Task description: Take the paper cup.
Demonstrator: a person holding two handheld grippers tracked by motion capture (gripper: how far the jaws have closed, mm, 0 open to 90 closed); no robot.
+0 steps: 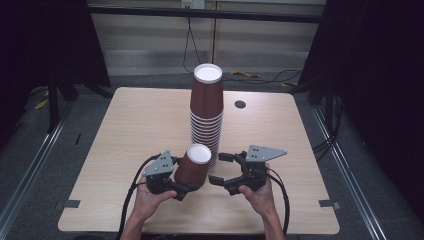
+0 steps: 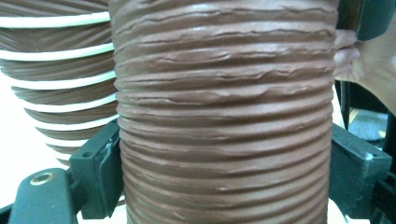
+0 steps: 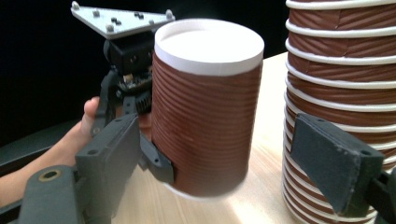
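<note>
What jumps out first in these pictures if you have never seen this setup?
A tall stack of brown ribbed paper cups, turned upside down, rises from the middle of the wooden table. Just in front of it, the left gripper clamps a single cup, also bottom up. The right gripper waits open beside the stack's foot.

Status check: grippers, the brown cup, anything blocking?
Left gripper shut on single cup, upside down. Right gripper open, empty, beside it. Cup stack close behind the held cup; tabletop otherwise free.
</note>
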